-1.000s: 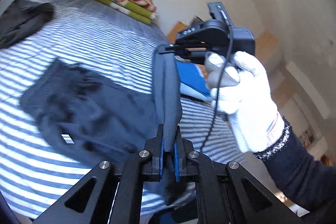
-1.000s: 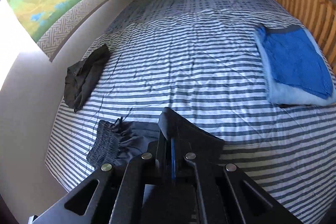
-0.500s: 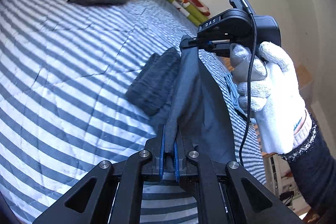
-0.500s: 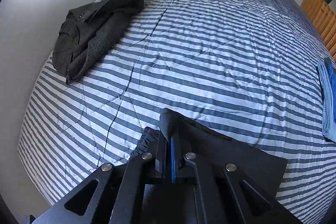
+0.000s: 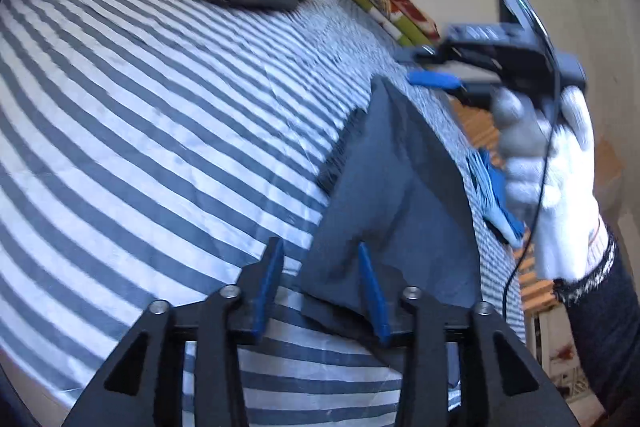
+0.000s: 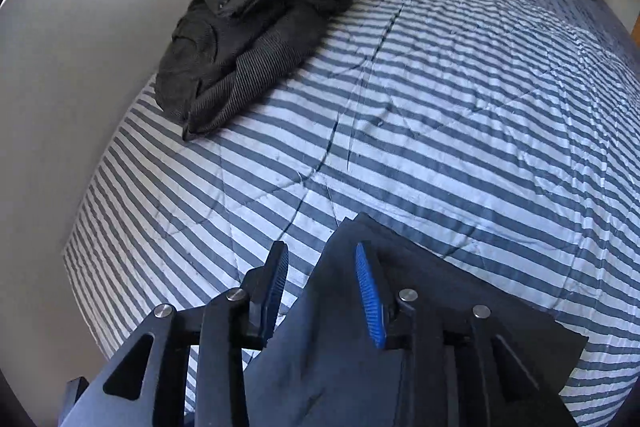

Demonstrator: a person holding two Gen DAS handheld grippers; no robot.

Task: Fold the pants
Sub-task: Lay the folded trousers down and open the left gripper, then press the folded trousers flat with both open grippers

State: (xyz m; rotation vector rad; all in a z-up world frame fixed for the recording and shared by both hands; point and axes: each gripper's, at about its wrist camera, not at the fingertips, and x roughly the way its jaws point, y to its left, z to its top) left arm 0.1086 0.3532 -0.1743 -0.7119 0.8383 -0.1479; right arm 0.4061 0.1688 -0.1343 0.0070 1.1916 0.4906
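Dark grey cloth pants [image 5: 404, 195] lie folded on the blue-and-white striped bed [image 5: 160, 99] | left gripper [image 5: 320, 279] jaws wide apart, holding nothing | right gripper [image 6: 322, 287] jaws apart too | pants lie flat for next fold

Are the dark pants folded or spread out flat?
Folded: the pants lie doubled on the striped bed, one layer over another, with both grippers open.

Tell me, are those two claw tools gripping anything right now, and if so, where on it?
Nothing is held. Both the left gripper and right gripper have their fingers apart over the dark pants lying on the bed.
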